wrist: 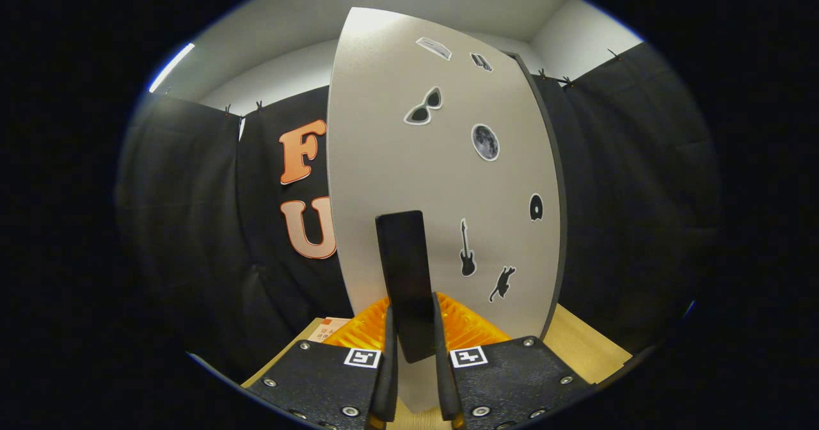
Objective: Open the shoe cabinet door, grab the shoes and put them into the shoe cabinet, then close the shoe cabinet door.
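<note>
The shoe cabinet door stands right in front of me, a pale grey panel dotted with small black stickers. A black upright handle sticks out from its lower part. My gripper is shut on that handle, one finger pressing on each side of its lower end. The door's dark edge runs down its right side. Whether the door is ajar I cannot tell.
A light wooden surface lies under the cabinet and to the right of my fingers. A small pale printed card or box rests on it to the left. Black cloth walls enclose the booth on both sides.
</note>
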Motion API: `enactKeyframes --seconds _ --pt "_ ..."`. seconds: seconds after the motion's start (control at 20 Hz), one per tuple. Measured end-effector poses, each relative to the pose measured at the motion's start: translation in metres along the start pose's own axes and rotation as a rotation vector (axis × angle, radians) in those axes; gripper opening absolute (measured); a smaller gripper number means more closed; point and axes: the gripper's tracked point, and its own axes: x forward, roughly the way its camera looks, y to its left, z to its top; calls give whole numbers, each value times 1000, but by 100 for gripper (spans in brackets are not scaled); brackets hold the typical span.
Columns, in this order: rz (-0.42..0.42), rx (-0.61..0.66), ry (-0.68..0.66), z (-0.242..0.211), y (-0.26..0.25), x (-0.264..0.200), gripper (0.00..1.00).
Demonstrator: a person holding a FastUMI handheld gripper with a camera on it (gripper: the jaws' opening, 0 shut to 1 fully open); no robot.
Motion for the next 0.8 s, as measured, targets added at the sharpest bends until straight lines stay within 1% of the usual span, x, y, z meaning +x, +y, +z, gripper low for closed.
enactKeyframes --seconds 0.2,0.4,0.45,0.55,0.8 --pt "-16 15 3 0 -16 -14 25" --pt "-55 18 -7 2 -34 -28 25" --pt "-63 17 -12 3 -39 -31 22" --pt "-71 23 -14 2 -42 -31 21" --pt "-106 54 -28 4 -68 -43 20"
